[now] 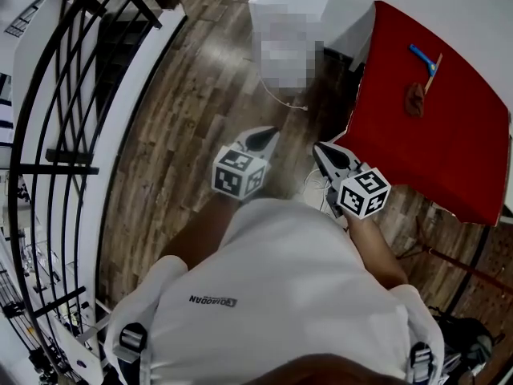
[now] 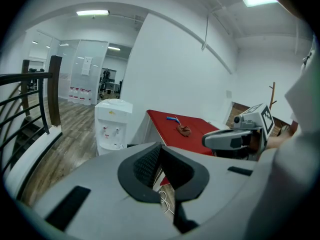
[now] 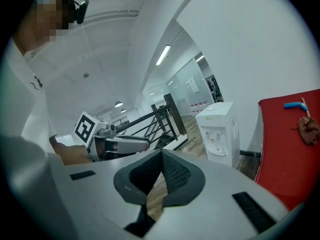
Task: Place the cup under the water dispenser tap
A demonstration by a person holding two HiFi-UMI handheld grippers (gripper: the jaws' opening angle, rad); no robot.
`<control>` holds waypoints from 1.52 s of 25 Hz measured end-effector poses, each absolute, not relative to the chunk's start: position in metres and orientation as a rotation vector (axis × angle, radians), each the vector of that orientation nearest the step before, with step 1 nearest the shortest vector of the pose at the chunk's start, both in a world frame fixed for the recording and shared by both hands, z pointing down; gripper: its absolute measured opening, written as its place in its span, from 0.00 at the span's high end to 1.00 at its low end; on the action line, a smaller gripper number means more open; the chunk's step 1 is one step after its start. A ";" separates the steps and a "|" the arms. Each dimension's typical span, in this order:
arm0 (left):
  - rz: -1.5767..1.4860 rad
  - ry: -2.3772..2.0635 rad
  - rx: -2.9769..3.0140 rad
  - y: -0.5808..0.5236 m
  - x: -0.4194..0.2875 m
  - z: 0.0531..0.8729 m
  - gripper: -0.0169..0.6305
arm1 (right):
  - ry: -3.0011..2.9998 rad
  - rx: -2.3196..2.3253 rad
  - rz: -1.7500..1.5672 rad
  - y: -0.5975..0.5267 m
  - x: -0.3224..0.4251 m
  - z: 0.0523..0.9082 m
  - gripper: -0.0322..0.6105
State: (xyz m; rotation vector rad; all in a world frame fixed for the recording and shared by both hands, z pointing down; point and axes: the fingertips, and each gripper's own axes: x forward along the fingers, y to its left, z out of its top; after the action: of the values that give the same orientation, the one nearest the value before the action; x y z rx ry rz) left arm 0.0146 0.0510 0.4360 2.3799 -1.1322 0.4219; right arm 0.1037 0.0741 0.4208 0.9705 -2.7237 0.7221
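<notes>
No cup shows in any view. The white water dispenser [image 1: 290,6] stands on the wood floor ahead of me, against the wall; it also appears in the left gripper view [image 2: 112,125] and the right gripper view [image 3: 219,134]. Its two taps face me with nothing under them. My left gripper [image 1: 260,139] is held at chest height, shut and empty, its pads meeting at the tips [image 2: 160,146]. My right gripper [image 1: 325,152] is beside it, also shut on nothing [image 3: 161,154]. Both are well short of the dispenser.
A red-covered table [image 1: 433,127] stands to the right of the dispenser, with a blue tool [image 1: 422,57] and a brown lump [image 1: 414,99] on it. A black stair railing [image 1: 64,135] runs along the left. A white cable [image 1: 284,99] lies on the floor.
</notes>
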 end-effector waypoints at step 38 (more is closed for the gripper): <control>0.435 -1.176 2.377 0.072 0.023 0.432 0.98 | -2.737 0.901 0.712 0.088 0.107 0.423 0.92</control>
State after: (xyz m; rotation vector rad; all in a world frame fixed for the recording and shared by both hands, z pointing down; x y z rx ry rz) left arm 0.0228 0.0723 0.4317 2.3769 -1.1757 0.4346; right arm 0.1066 0.0875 0.4232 0.9012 -2.7370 0.7117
